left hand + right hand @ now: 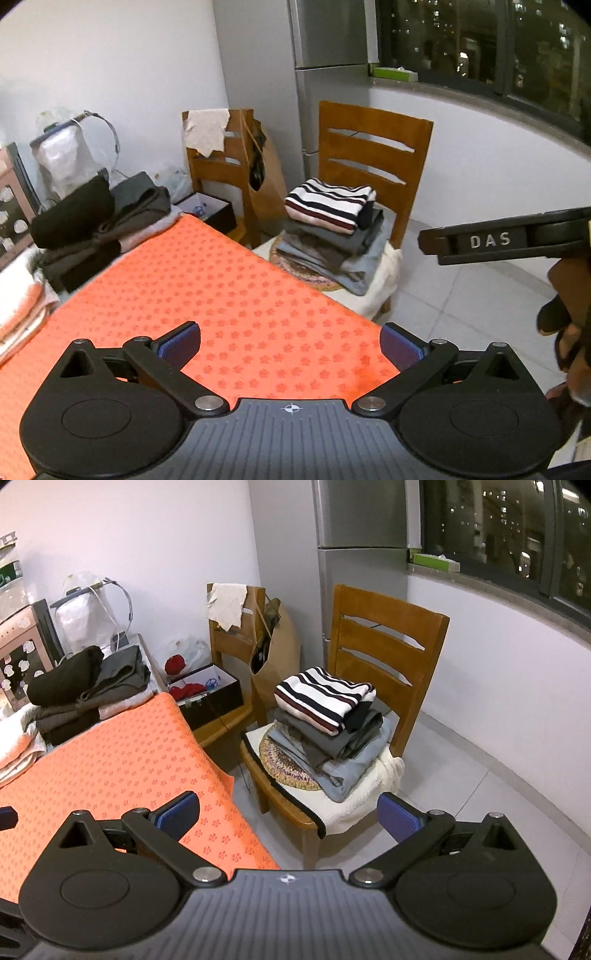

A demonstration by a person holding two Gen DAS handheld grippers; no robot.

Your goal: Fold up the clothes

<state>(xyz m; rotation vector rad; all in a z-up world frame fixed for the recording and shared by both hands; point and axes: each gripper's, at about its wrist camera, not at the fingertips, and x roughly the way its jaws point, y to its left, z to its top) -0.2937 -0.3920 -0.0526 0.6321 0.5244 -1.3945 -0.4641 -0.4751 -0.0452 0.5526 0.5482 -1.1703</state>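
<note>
A: Hand-held grippers?
B: Left hand-held gripper (290, 341) and right hand-held gripper (288, 814) both spread wide, empty.
A: Clothes?
B: Folded stack (328, 716) on chair (388, 627) beyond the counter (221, 280) edge; unfolded pile (99, 221) at counter's far edge.

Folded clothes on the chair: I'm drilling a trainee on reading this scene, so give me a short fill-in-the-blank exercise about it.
1. The striped sweater lies on ____ of the folded stack.
2. That stack rests on a wooden ____.
3. The cloth covering the table is ____ in colour.
4. The left gripper and right gripper both have their jaws ____.

Missing words: top; chair; orange; open
</note>
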